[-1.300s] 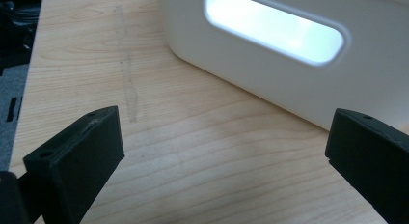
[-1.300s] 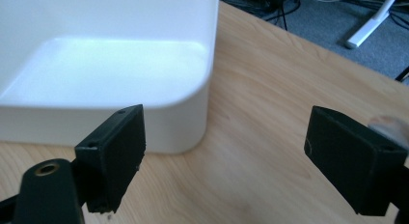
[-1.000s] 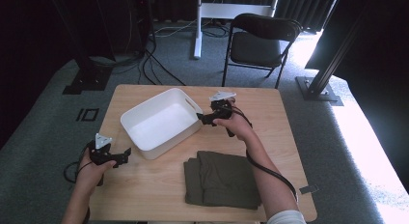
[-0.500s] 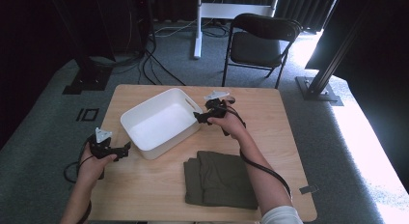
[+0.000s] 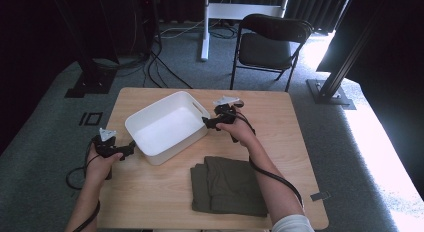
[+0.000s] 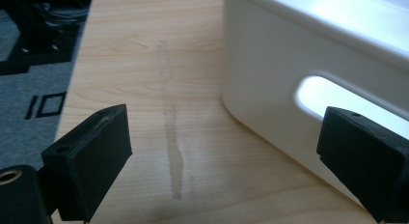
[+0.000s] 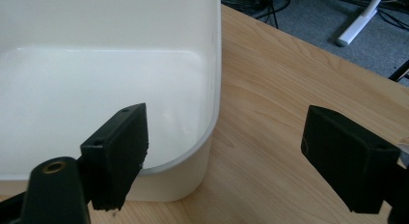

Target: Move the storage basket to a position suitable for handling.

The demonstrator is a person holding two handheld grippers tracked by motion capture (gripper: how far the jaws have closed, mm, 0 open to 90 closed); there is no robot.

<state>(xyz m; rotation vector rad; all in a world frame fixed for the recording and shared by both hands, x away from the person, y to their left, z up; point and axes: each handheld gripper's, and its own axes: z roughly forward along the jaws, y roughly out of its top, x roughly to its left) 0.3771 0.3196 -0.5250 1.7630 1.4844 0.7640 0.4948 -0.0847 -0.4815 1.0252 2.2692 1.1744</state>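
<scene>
We have a white bin (image 5: 167, 127) standing empty on the worktop (image 5: 150, 202), set askew in its left half, nearer the far edge than the near one. A slot handle is cut into each short end; in the left gripper view one slot (image 6: 337, 98) sits just ahead of us in the end wall (image 6: 270, 89).

Our left gripper (image 5: 129, 149) comes in at the bin's near-left corner, low over the wood. Its fingers (image 6: 91, 161) are spread wide and have just been closing a little, with nothing between them but bare worktop; the right-hand finger lies in front of the bin's end wall, below the slot, and we cannot tell whether it touches.

Our right gripper (image 5: 206, 122) is at the bin's far-right end. Its fingers (image 7: 118, 151) are also released and wide apart: one sits over the rim at the bin's corner (image 7: 207, 137), the other outside over the wood, so the wall stands between them ungripped.

Nearer us and to the right of the bin lies a folded olive cloth (image 5: 227, 192), flat and apart from the bin. Beyond the worktop a folding chair (image 5: 272, 47) stands on the grey carpet.
</scene>
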